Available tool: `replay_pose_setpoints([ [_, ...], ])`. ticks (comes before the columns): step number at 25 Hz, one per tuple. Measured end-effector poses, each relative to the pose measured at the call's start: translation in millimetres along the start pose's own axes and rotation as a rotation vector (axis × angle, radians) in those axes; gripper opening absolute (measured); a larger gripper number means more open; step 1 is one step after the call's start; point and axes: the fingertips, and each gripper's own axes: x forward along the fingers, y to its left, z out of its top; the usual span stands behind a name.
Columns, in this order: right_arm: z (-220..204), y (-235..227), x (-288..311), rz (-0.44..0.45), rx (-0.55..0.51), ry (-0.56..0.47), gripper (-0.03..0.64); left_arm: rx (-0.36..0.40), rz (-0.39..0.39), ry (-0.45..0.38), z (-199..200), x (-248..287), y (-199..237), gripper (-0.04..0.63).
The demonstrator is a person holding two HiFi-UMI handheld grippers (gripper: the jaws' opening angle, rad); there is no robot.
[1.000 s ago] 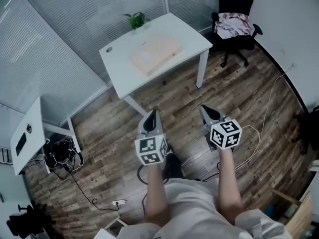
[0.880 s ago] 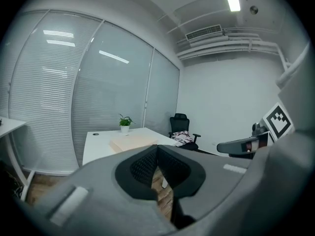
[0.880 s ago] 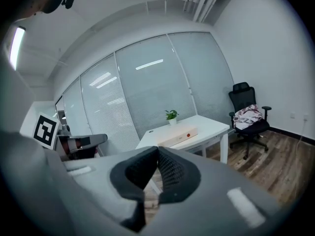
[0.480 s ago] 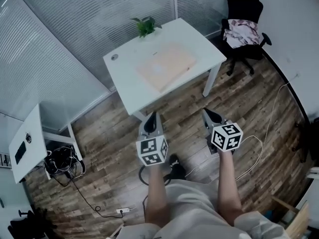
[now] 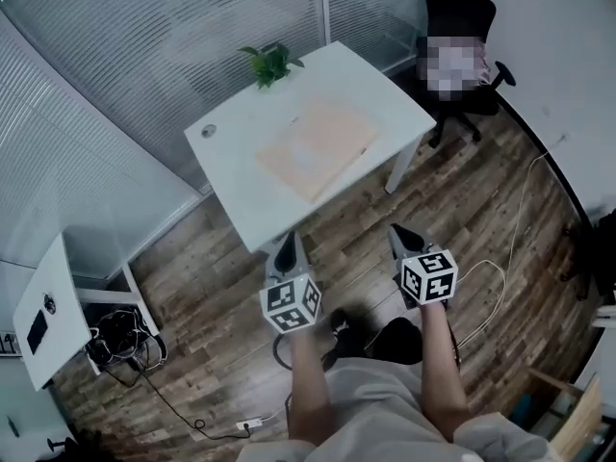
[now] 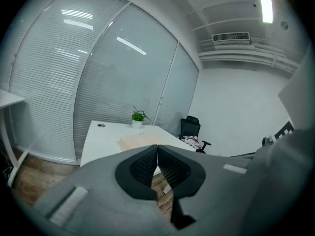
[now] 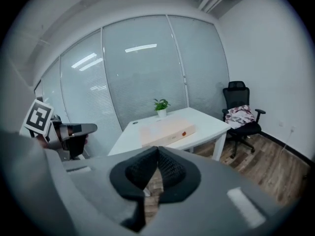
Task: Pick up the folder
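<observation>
Left tongs [image 6: 157,149], right tongs [image 7: 157,150] closed, empty; folder [image 7: 166,129] red dot [image 7: 183,133]: right gripper view only.

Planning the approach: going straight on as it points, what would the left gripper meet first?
Probably the near edge of the white table, which the shut left gripper faces. Depth is unclear: it might clear the edge and reach the folder.

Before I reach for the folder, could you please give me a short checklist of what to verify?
1. Folder lies flat on the table: ok.
2. Left gripper open for a grasp: not ok, jaws shut, empty.
3. Right gripper open: not ok, jaws shut, empty.
4. Grippers at the folder: not ok, both hang over the floor, short of the folder.
5. Plant apart from the folder: ok.
</observation>
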Motion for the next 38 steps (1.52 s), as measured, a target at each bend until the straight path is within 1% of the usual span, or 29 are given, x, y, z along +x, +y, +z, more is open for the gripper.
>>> replay_pose_setpoints([
  [2, -5, -11, 3, -0.025, -0.002, 0.028, 0.002, -0.007, -0.004, 0.011, -5, 5, -2, 0.008],
  [4, -2, -19, 8, -0.028, 0.01, 0.029, 0.002, -0.009, -0.002, 0.016, -7, 11, -4, 0.008],
  [6, 3, -24, 19, -0.018, 0.01, 0.029, 0.002, -0.003, 0.008, 0.018, -7, 16, -5, 0.008],
  [8, 10, -22, 33, 0.013, 0.005, 0.03, 0.002, 0.01, 0.018, 0.029, -8, 21, -4, 0.008],
  [9, 14, -16, 42, 0.042, 0.004, 0.027, 0.002, 0.016, 0.023, 0.039, -9, 24, -2, 0.008],
  [11, 27, 6, 62, 0.142, -0.009, 0.016, 0.002, 0.022, 0.04, 0.053, -4, 29, 6, 0.009],
  [13, 41, 29, 81, 0.261, -0.055, 0.017, 0.002, 0.026, 0.07, 0.051, 6, 35, 16, 0.009],
  [14, 47, 36, 89, 0.303, -0.086, 0.024, 0.002, 0.029, 0.088, 0.047, 12, 40, 19, 0.009],
  [17, 67, 42, 112, 0.388, -0.149, 0.041, 0.002, 0.028, 0.145, 0.024, 32, 56, 33, 0.009],
  [19, 82, 38, 126, 0.43, -0.162, 0.041, 0.002, 0.004, 0.178, 0.003, 43, 69, 40, 0.009],
  [22, 103, 16, 141, 0.444, -0.15, 0.037, 0.002, -0.042, 0.191, -0.021, 54, 92, 34, 0.009],
  [24, 114, -4, 148, 0.445, -0.143, 0.033, 0.002, -0.053, 0.198, -0.026, 57, 108, 26, 0.009],
  [26, 122, -23, 153, 0.448, -0.146, 0.032, 0.002, -0.054, 0.208, -0.024, 58, 124, 17, 0.009],
  [28, 127, -45, 158, 0.432, -0.14, 0.031, 0.002, -0.058, 0.215, -0.021, 58, 136, 6, 0.009],
  [32, 131, -86, 171, 0.381, -0.077, 0.025, 0.002, -0.026, 0.229, 0.013, 50, 149, -9, 0.009],
  [35, 123, -95, 181, 0.377, -0.073, 0.052, 0.002, -0.013, 0.262, 0.041, 44, 151, -2, 0.009],
  [38, 118, -95, 192, 0.391, -0.048, 0.064, 0.002, -0.039, 0.297, 0.043, 40, 151, 9, 0.009],
])
